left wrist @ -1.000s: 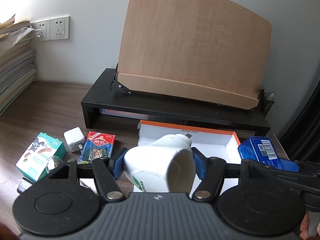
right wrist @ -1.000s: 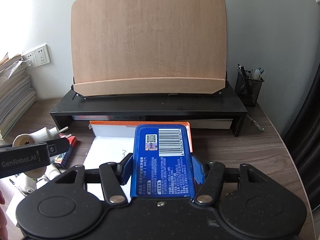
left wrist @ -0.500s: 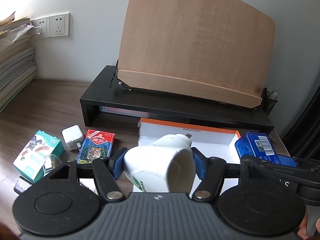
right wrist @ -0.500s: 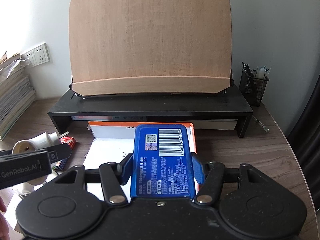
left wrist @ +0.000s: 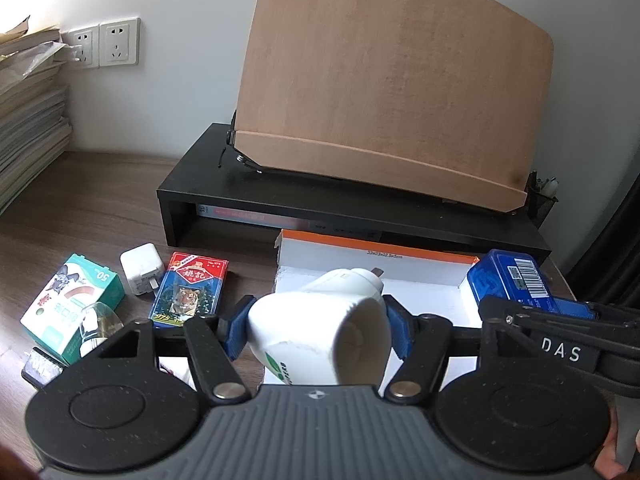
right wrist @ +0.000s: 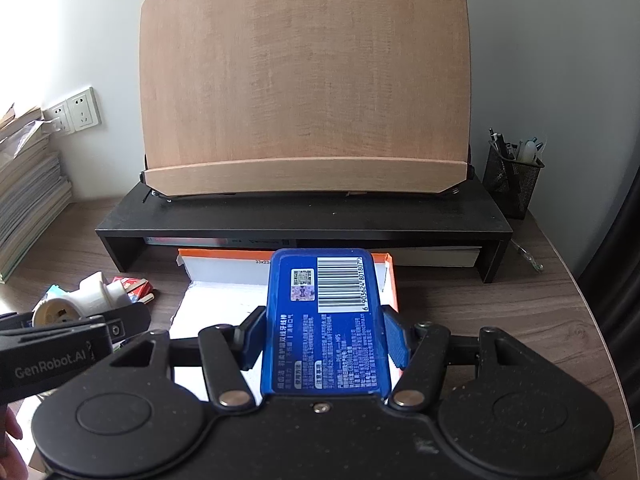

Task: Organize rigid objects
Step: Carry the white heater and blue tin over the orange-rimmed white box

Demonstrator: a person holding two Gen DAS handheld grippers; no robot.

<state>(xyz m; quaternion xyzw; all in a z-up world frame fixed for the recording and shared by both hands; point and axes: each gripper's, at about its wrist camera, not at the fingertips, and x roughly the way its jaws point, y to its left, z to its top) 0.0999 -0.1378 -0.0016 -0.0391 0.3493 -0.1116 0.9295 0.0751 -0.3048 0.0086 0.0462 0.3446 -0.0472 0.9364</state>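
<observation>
My left gripper [left wrist: 318, 330] is shut on a white lamp-socket adapter [left wrist: 320, 332] and holds it over the near left part of an open orange-and-white cardboard box [left wrist: 376, 258]. My right gripper [right wrist: 324, 340] is shut on a flat blue box with a barcode [right wrist: 324, 320], held above the same cardboard box [right wrist: 224, 264]. The blue box also shows in the left wrist view [left wrist: 508, 284], and the adapter in the right wrist view [right wrist: 86, 298].
On the wooden desk left of the cardboard box lie a red card pack [left wrist: 190, 290], a white charger plug [left wrist: 142, 268] and a green-white carton [left wrist: 68, 308]. Behind stands a black riser [right wrist: 304, 220] with a wooden book stand [right wrist: 304, 92]. A mesh pen cup [right wrist: 512, 176] stands right, stacked papers [right wrist: 28, 188] left.
Both grippers have risen and drawn back slightly with their objects still held. The right gripper and blue box have shifted a little to the right in the left wrist view.
</observation>
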